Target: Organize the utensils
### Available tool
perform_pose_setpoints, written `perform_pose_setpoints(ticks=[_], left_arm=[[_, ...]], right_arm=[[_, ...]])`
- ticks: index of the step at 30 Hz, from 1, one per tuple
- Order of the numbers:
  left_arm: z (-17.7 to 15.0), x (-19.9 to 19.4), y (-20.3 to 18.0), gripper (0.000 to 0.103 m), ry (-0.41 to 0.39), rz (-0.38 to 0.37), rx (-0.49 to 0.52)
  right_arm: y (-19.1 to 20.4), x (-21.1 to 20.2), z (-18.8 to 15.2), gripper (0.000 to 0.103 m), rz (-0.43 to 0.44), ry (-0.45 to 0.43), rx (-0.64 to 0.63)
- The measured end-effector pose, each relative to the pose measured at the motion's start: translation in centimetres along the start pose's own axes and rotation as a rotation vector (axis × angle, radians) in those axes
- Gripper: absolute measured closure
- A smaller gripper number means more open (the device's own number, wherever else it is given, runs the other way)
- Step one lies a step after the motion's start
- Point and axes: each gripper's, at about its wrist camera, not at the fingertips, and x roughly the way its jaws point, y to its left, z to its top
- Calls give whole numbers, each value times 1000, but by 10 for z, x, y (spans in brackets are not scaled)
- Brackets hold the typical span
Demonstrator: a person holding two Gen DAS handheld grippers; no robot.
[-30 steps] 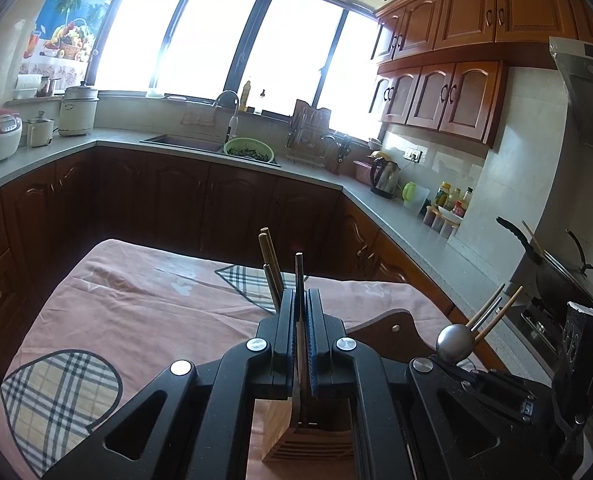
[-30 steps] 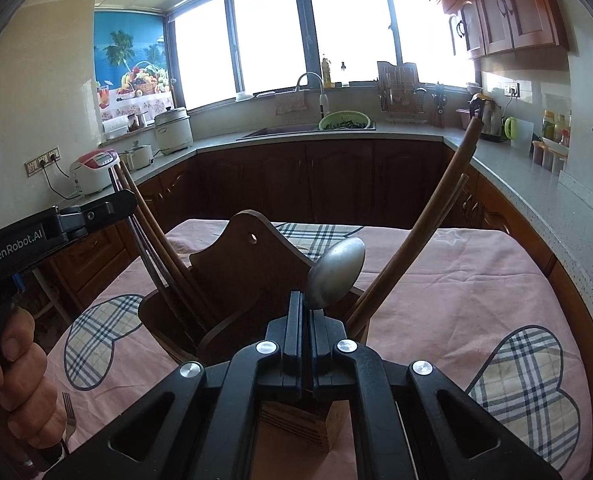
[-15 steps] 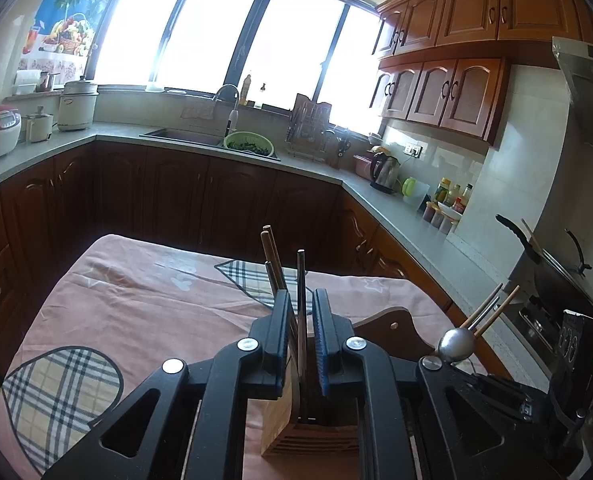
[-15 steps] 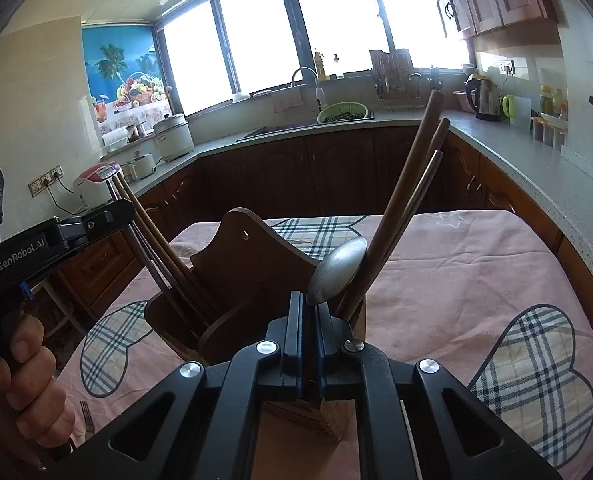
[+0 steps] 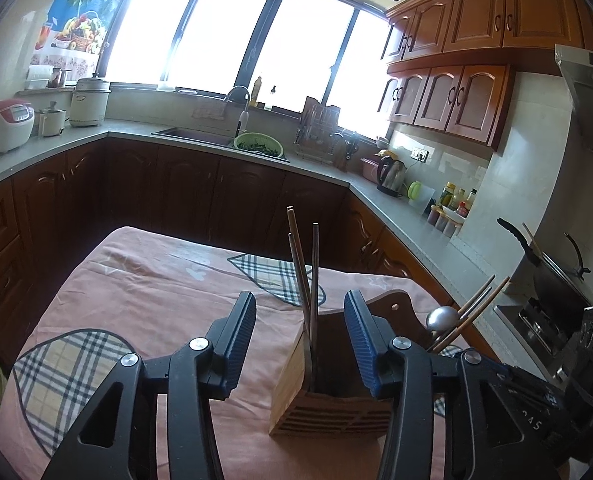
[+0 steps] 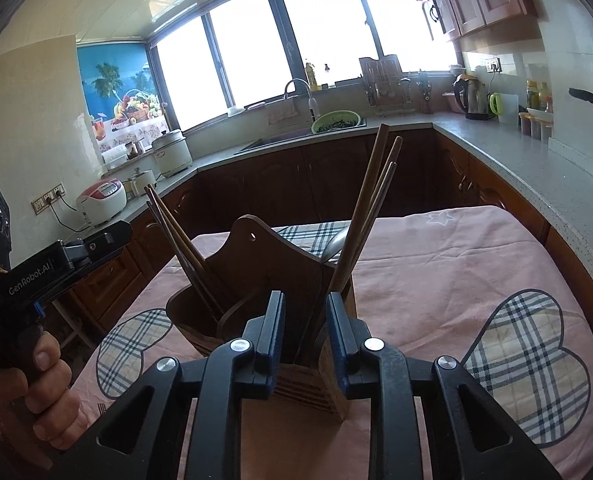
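Opening over pink tablecloth [image 5: 144, 292], both grippers empty, wooden holder [image 6: 280, 272], kitchen counters [image 5: 408, 216].

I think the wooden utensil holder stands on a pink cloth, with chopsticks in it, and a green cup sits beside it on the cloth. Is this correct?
Not quite. The wooden utensil holder does stand on the pink cloth with chopsticks in it, but no green cup is on the cloth. The right wrist view shows only the holder there.
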Motion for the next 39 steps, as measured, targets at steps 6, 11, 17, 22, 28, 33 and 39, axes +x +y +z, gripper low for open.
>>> perform_pose_setpoints(ticks=[6, 11, 17, 22, 28, 33, 39], left_arm=[[-10, -27, 5, 25, 3, 24, -13], [-24, -54, 8, 19, 24, 25, -26], [-36, -91, 6, 14, 31, 36, -10], [-45, -122, -2, 10, 31, 41, 10], [-53, -158, -8, 8, 16, 47, 33], [-57, -183, -13, 4, -10, 64, 72], [-66, -211, -18, 1, -29, 86, 110]], right_arm=[[-2, -24, -1, 42, -8, -60, 28], [-3, -44, -3, 28, 4, -100, 60], [6, -70, -13, 16, 19, -141, 66], [14, -93, -23, 12, 34, -169, 71], [23, -118, -32, 9, 46, -196, 79], [30, -140, -41, 8, 47, -222, 81], [35, -160, -53, 7, 38, -236, 82]])
